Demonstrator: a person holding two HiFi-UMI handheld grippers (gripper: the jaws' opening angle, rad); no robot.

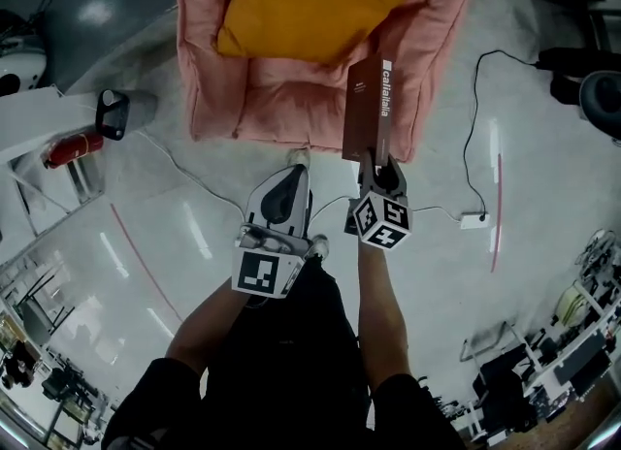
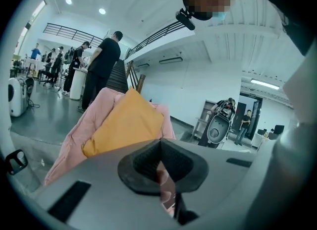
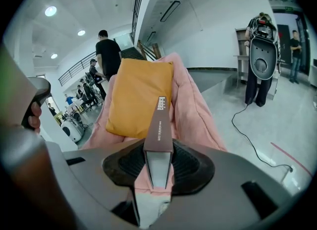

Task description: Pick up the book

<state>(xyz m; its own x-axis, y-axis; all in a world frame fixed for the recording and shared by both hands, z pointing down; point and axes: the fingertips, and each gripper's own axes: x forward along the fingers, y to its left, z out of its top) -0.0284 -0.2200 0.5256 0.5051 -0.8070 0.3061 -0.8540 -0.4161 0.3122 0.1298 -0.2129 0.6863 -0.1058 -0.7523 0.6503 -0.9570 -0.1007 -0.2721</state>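
The book (image 1: 369,113) is dark brown with white lettering on its spine. It stands on edge in the air, in front of the pink armchair (image 1: 291,99), and my right gripper (image 1: 375,165) is shut on its lower end. In the right gripper view the book (image 3: 159,125) juts out from between the black pads (image 3: 190,167), spine up. An orange cushion (image 1: 310,2) leans in the armchair. My left gripper (image 1: 291,175) hovers beside the right one, left of the book. Its jaws are shut with nothing between them (image 2: 159,160).
A black cable runs over the glossy floor to a white power strip (image 1: 475,220) right of the chair. A red fire extinguisher (image 1: 73,147) and a white table (image 1: 29,118) are at the left. Several people (image 2: 104,65) stand beyond the armchair.
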